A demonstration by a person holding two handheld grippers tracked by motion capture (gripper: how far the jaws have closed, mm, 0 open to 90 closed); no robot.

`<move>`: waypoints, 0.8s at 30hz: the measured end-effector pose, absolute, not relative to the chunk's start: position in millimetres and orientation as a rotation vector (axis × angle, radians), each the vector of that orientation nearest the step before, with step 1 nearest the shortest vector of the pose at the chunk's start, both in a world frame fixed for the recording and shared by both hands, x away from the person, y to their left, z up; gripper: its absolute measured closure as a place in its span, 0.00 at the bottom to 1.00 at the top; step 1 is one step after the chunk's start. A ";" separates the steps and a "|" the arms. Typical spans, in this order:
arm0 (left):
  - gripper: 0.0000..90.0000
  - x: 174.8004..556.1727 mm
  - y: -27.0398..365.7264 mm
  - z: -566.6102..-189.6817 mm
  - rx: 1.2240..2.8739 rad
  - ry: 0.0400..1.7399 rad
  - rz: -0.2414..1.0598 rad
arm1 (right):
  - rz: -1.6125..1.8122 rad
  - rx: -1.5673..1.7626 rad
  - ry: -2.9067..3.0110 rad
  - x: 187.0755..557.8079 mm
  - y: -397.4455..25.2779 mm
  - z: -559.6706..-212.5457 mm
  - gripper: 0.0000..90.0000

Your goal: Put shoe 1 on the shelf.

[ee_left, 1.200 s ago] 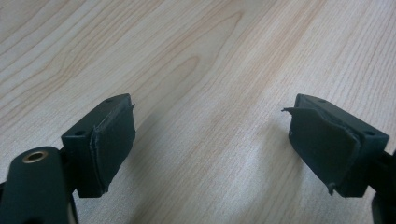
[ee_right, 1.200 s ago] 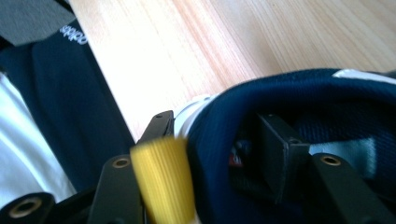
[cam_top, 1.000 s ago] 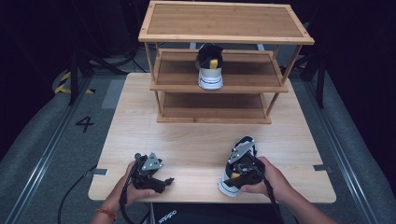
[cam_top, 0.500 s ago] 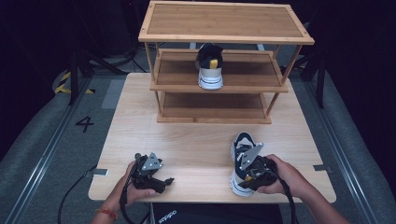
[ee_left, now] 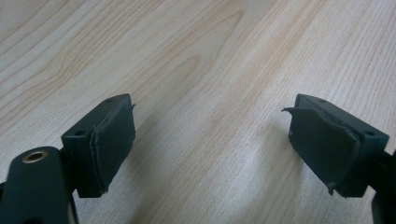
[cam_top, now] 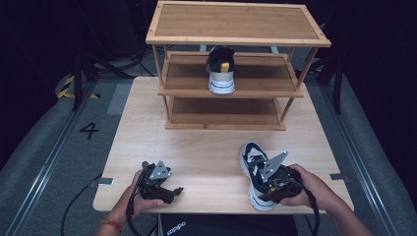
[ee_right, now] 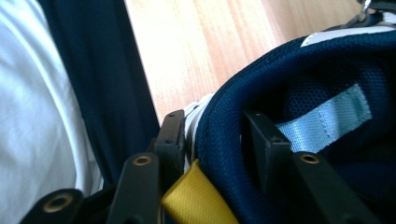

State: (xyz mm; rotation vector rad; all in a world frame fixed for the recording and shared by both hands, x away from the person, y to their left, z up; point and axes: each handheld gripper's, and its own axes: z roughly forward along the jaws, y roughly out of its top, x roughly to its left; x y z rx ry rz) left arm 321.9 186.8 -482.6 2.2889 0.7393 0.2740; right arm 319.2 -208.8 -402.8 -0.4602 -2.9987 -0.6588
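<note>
At the near left of the worktop (cam_top: 206,152) the left gripper (cam_top: 173,190) is resting low in the person's left hand (cam_top: 140,196), its jaws gaping wide over bare wood and holding nothing. To the right, the navy sneaker (cam_top: 255,169) is lying near the front edge, its long axis running near to far with the toe pointing toward the shoe rack (cam_top: 236,73). The right gripper (ee_right: 210,135), held from the right by the right hand (cam_top: 307,187), is pinching the heel collar between its jaws beside a yellow pull tab (ee_right: 194,200); no writing is readable on the shoe.
</note>
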 end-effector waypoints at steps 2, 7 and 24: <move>0.17 321.9 186.8 -482.6 2.288 0.740 0.274 | -0.655 -0.424 -2.985 319.9 -208.2 -403.8 0.75; 0.17 322.0 186.9 -482.5 2.290 0.739 0.272 | -0.645 -0.415 -2.976 320.6 -205.6 -402.8 0.78; 0.17 322.0 186.8 -482.8 2.288 0.739 0.270 | -0.566 -0.325 -2.998 321.9 -205.3 -395.7 0.72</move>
